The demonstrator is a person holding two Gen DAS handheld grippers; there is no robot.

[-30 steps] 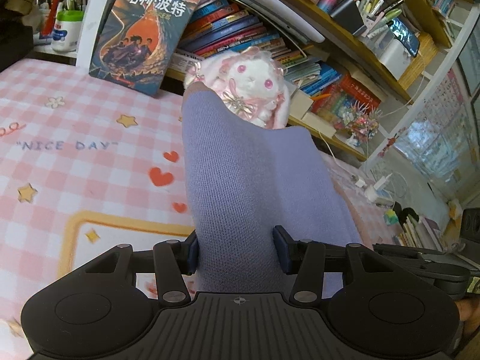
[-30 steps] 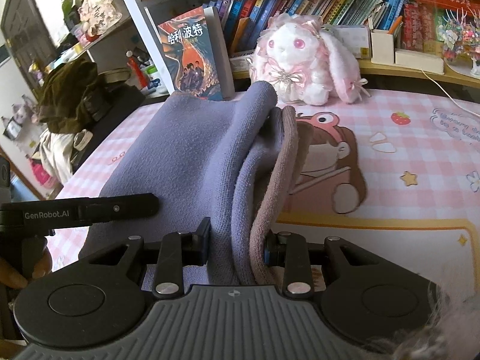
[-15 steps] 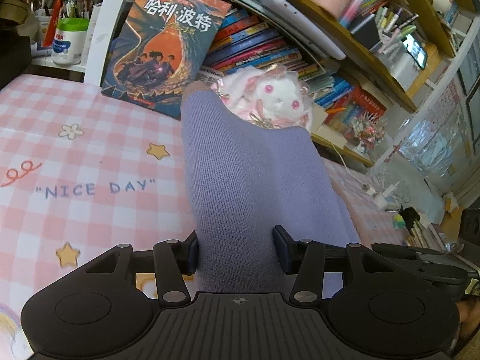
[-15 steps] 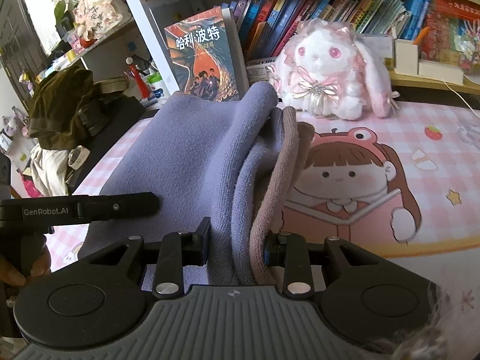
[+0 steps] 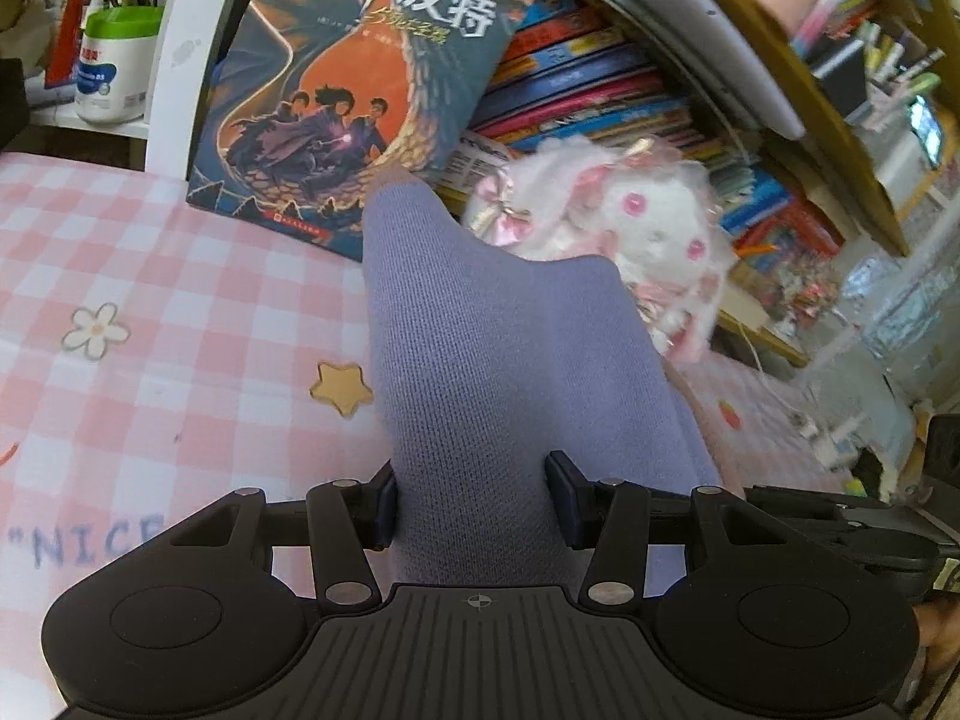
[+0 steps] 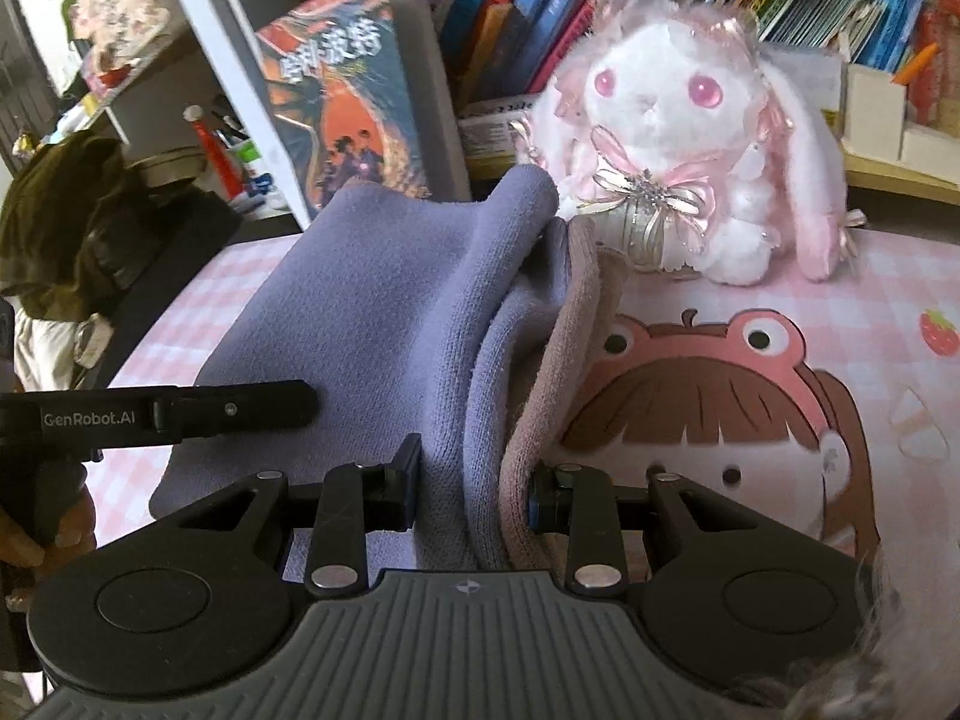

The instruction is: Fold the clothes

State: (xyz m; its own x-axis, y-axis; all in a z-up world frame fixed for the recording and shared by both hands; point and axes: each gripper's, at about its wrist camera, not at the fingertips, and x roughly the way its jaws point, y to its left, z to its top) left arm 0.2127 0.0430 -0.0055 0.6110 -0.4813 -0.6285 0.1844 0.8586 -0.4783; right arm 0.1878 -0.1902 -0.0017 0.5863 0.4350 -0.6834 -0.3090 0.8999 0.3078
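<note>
left gripper (image 5: 471, 501) clamped on the lavender-purple knit garment (image 5: 510, 372) | right gripper (image 6: 471, 489) clenched on its bunched purple and dusty-pink folds | garment slung between both, above the pink checked table (image 5: 180, 312) | white-and-pink plush rabbit (image 6: 678, 138) and upright orange-covered book (image 5: 360, 90) behind

tabletop (image 5: 180, 324): pink checked mat with a cartoon girl print
on it: plush rabbit (image 6: 678, 138); book (image 5: 360, 90) leaning upright
</note>
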